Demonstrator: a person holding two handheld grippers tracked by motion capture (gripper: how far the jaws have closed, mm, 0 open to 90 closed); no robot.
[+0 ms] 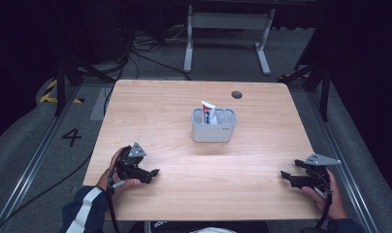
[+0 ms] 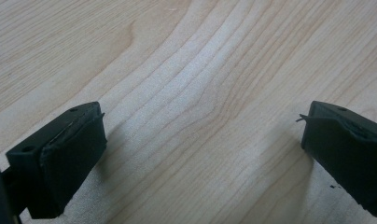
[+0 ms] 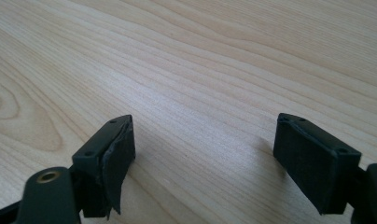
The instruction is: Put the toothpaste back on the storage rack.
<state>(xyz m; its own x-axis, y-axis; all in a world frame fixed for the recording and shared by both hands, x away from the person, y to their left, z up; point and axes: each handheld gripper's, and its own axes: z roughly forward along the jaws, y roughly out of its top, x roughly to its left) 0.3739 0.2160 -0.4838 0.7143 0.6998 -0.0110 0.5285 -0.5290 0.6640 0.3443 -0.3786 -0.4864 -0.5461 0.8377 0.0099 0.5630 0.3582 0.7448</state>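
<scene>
grey caddy (image 1: 214,127) mid-table, divided into compartments; toothpaste tube (image 1: 208,112) stands upright in middle-left one, other slots look empty. left gripper (image 1: 153,173) at table's 7 o'clock, right gripper (image 1: 285,174) at 5 o'clock, both low over wood, near front edge. caddy well apart from both, toward 1 o'clock of left, 11 o'clock of right. both sets of jaws spread wide, holding nothing. bare table (image 1: 150,111) all round caddy.
</scene>
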